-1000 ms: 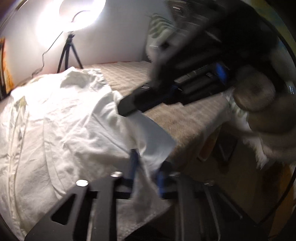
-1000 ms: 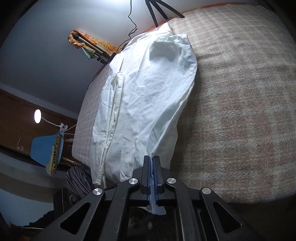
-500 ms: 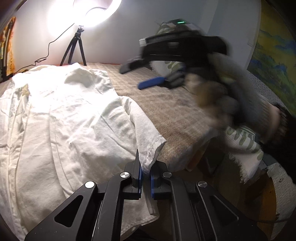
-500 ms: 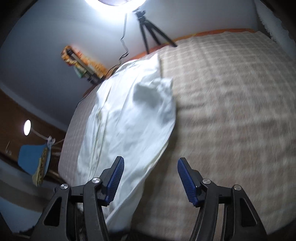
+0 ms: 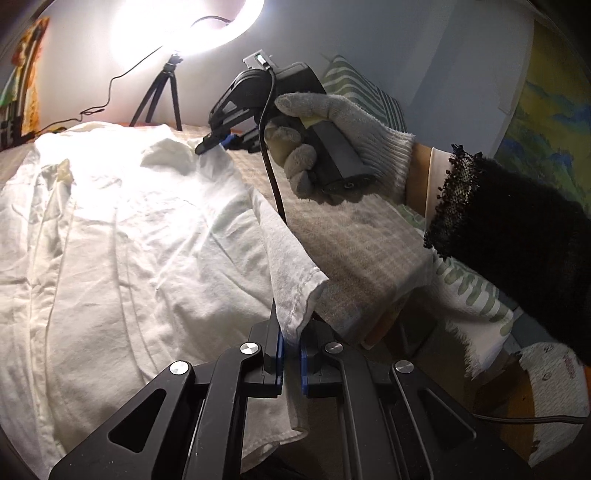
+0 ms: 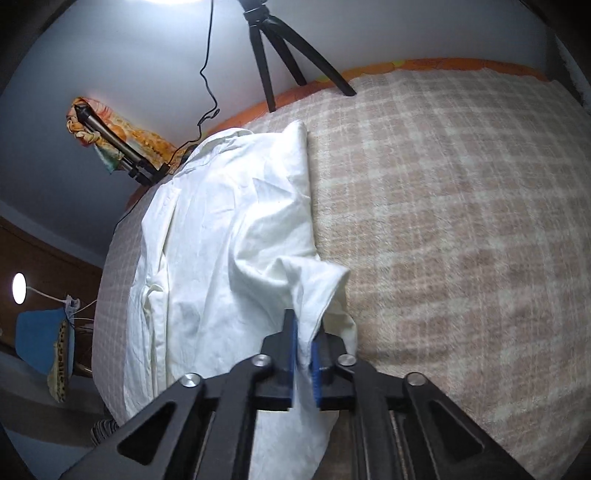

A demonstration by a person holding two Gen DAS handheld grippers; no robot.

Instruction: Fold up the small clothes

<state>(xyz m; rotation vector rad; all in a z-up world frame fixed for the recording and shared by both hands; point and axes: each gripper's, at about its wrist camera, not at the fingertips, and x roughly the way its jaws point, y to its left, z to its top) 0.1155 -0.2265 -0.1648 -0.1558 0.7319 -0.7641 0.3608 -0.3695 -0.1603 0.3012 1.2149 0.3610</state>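
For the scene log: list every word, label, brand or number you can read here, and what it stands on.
No legible text in either view.
White object at the lower right of the left wrist view: faint reddish marks, too blurred to read.
White shirt, checked blanket, ring light: no writing visible.

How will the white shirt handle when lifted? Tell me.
Probably floppy: the white shirt lies rumpled and droops past the left gripper. Likely light, since the cloth looks thin. It may drag on the fuzzy blanket.
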